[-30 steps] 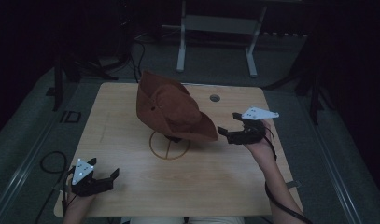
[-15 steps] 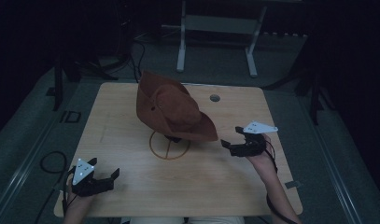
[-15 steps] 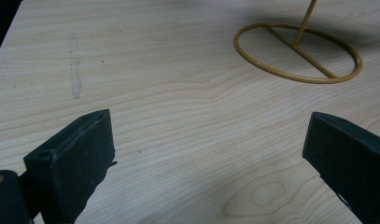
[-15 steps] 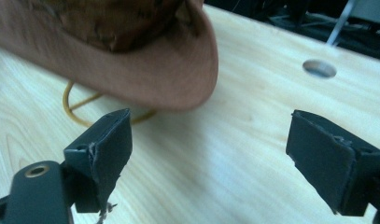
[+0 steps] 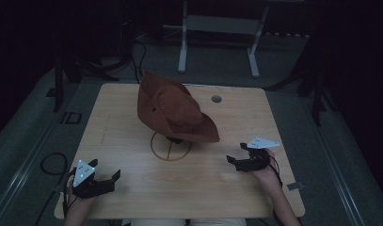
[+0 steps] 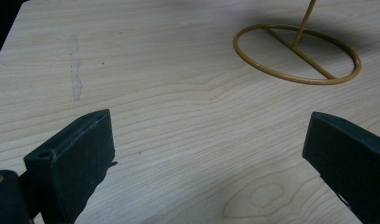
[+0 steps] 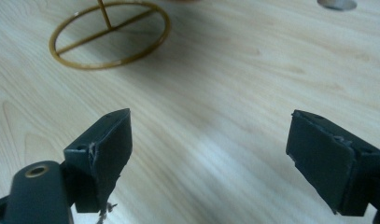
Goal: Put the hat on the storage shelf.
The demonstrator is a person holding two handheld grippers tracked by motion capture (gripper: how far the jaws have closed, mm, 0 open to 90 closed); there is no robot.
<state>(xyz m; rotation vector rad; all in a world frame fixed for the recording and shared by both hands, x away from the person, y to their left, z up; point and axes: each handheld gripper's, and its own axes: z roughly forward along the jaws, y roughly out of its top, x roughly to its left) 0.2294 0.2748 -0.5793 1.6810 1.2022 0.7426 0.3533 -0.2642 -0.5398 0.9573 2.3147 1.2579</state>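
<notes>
Both jaws spread wide and empty: left gripper (image 5: 115, 177) and right gripper (image 5: 236, 159) sit low over the table (image 5: 132, 207), each well short of the work. Ahead of and between them, the brown hat (image 5: 175, 110) hangs tilted on the gold wire stand (image 5: 170, 151). My read: hat's placed, so back off flat, don't clip the brim nearest the right gripper.
</notes>
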